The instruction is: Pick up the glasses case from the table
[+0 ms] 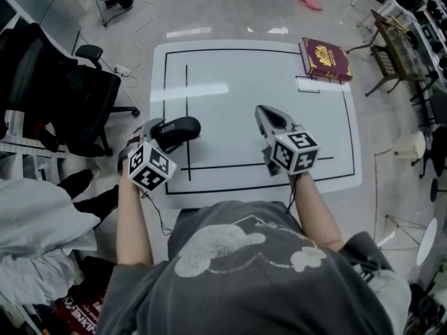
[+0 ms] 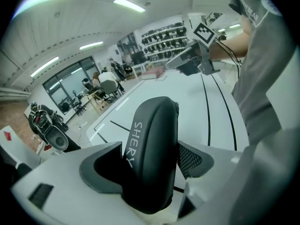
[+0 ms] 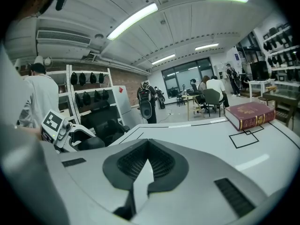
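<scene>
Head view, L to R: a black office chair [image 1: 84, 93] stood on the floor off the tabletop's [image 1: 244, 82] 9 o'clock edge. The left gripper [image 1: 156, 131] was at approx 8 o'clock on the white, black-lined tabletop, pinching the black glasses case [image 1: 179, 130] across its width. The case's free end pointed toward 2 o'clock. In the left gripper view, the glasses case [image 2: 152, 144] filled the gap and both pads [image 2: 190, 159] pressed its sides. White "SHERY" lettering ran along its left face. Couldn't tell whether its underside touched the tabletop.

The right gripper [image 1: 268, 115] sat near 5 o'clock, well apart from the case, w/ its tip aimed at 11 o'clock. In its own view the right gripper [image 3: 148, 159] had its jaws pressed together w/ nothing between them. A red hardback book [image 1: 326, 59] lay flat at the tabletop's 1 o'clock corner, beside a small outlined square.
</scene>
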### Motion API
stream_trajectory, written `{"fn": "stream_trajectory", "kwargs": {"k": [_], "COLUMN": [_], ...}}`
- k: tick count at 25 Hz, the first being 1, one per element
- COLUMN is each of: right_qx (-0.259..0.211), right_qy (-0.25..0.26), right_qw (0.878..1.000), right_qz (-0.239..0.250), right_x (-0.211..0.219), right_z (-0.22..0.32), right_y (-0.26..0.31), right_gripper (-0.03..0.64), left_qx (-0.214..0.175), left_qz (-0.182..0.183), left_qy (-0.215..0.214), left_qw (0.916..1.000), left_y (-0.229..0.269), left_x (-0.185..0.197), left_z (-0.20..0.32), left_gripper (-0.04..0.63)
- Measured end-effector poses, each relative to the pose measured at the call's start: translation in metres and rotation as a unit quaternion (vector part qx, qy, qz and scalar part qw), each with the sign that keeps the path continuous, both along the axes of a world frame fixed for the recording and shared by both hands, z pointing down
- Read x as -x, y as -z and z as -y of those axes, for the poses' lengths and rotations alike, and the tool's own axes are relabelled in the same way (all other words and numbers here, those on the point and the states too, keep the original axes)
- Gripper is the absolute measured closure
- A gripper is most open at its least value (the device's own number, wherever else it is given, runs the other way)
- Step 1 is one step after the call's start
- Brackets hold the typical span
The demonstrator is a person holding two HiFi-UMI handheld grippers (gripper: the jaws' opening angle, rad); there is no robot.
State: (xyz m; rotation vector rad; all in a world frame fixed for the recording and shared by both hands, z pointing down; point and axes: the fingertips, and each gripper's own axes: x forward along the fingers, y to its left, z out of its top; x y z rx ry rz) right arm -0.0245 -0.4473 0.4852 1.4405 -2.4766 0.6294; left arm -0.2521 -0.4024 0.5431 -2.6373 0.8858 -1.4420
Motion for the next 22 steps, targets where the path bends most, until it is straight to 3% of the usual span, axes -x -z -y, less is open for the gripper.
{"fn": "stream_trajectory", "kwargs": {"k": [6, 11, 18, 22], "right_qx": [-0.011, -0.016, -0.022, -0.025], "right_qy": [0.009, 0.018, 0.03, 0.037], "right_qw": [1.0, 1.0, 0.999, 0.999], "right_qz": [0.007, 0.012, 0.019, 0.021], "right_x": [-0.012, -0.026, -0.054, -0.069], "right_z": [-0.019, -0.04, -0.079, -0.102], "right_y": [0.011, 0.022, 0.031, 0.036], "right_gripper": [0.617, 0.617, 0.617, 0.618], "left_qx": [-0.053, -0.068, -0.091, -0.108], "left_qz": [-0.064, -0.105, -0.153, -0.188], "left_qy": [0.062, 0.112, 0.132, 0.157], "left_qw": [0.9946, 0.9859, 0.9752, 0.9636], "left_y": [0.039, 0.065, 0.093, 0.109], "left_x": [-0.022, -0.042, -0.084, -0.103], "left_z": [-0.003, -0.017, -0.055, -0.072], "left_gripper": [0.246, 0.245, 0.246, 0.247]}}
